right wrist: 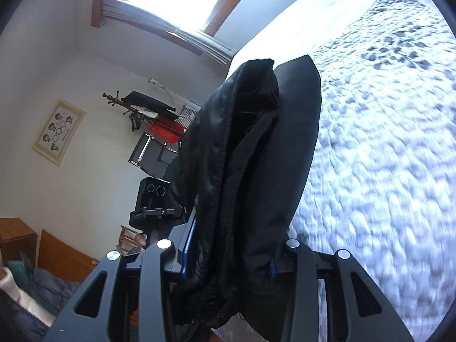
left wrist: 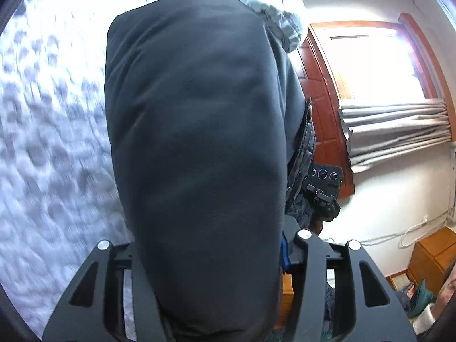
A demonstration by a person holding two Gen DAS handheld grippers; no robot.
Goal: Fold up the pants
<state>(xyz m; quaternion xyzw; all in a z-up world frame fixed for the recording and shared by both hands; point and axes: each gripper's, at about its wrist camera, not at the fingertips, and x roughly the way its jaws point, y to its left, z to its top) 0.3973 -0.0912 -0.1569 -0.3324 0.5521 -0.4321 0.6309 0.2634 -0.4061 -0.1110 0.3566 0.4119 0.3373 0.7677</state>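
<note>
Your left gripper (left wrist: 211, 279) has its jaws clamped on the dark pants (left wrist: 196, 131), and the cloth fills the gap between them and spreads up the middle of the left wrist view as one broad, smooth panel. It hangs in front of the bed (left wrist: 51, 142), whose pale quilt with its grey mottled pattern runs down the left of that view, blurred. Over on the other side, your right gripper (right wrist: 228, 265) is closed on the same pants (right wrist: 256, 156), here a thicker bunch: you can see a gathered, crinkled edge, which looks like the waistband, folded against a flat panel, with the blue pads (right wrist: 188, 245) showing at the sides of the cloth. The bundle stands up between the jaws and leans a little towards the quilt (right wrist: 384, 156) on the right of that view. Each camera catches the other tool: the right one sits just past the right edge of the cloth in the left wrist view (left wrist: 325, 193), and the left one shows at the left of the bundle in the right wrist view (right wrist: 154, 208), so both are close together with the pants spanning them. Behind, there is a bright window (left wrist: 370, 62) with a wood frame and a grey curtain (left wrist: 396, 131), and a framed picture (right wrist: 58, 131) on the white wall.
</note>
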